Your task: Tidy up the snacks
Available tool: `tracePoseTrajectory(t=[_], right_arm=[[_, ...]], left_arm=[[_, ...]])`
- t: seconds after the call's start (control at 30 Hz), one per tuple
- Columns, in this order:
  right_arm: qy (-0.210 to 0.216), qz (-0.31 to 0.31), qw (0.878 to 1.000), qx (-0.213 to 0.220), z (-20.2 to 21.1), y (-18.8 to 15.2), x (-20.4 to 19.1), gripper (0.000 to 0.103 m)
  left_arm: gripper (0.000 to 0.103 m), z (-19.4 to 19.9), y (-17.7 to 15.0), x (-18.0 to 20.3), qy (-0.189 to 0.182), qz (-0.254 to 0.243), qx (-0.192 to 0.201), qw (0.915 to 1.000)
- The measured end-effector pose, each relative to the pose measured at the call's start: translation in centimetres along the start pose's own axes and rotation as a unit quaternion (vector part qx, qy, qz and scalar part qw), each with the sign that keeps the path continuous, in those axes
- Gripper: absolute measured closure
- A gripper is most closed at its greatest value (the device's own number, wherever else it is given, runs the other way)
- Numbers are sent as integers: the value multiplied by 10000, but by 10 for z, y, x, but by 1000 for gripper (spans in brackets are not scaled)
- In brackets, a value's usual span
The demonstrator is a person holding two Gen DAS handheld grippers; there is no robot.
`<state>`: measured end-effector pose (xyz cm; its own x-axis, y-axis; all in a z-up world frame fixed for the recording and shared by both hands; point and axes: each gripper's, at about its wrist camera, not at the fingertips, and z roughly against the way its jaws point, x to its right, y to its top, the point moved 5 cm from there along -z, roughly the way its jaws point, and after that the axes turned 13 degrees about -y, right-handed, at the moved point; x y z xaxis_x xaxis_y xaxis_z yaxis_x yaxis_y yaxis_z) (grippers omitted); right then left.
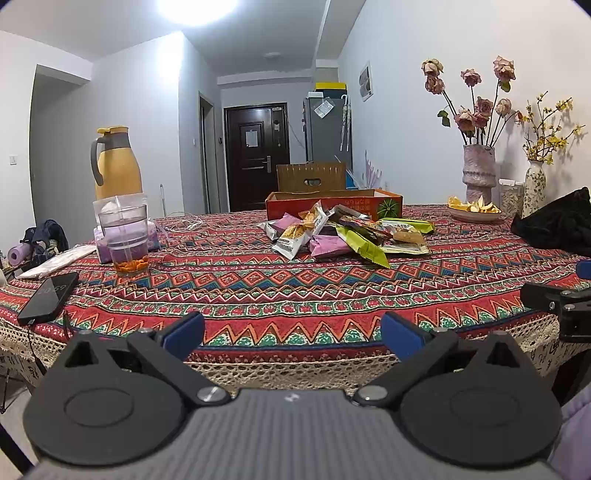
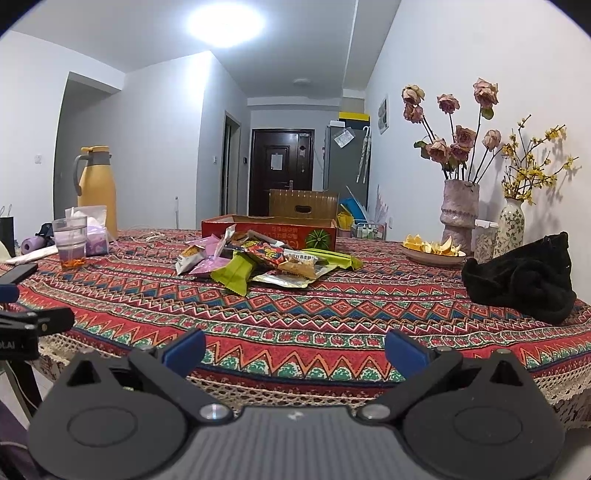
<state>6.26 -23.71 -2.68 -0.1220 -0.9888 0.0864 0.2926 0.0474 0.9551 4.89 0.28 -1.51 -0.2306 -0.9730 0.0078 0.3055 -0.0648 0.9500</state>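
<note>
Both your blue-padded grippers, left and right, gape empty before the heap of foil snack packets by the red cardboard box.

White walls, bright ceiling light overhead. Dark entry door at the hallway end, grey fridge beside it. Table under patterned red tablecloth.
</note>
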Motion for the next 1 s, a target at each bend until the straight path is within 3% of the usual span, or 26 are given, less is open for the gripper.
tracePoseTrajectory(t=[0.53,0.83,1.0], right_arm=[[158,79,9998,-20,-17,0,-16,0],[124,201,9996,144,-45,16,-32,0],[163,115,9998,-27,-72,28,-35,1]], left_arm=[[0,-22,-4,-14,-25,172,-214,9996],[0,-52,13,-29,-4,280,-201,9994],[0,-79,21,-39,-143,392,-306,9987]])
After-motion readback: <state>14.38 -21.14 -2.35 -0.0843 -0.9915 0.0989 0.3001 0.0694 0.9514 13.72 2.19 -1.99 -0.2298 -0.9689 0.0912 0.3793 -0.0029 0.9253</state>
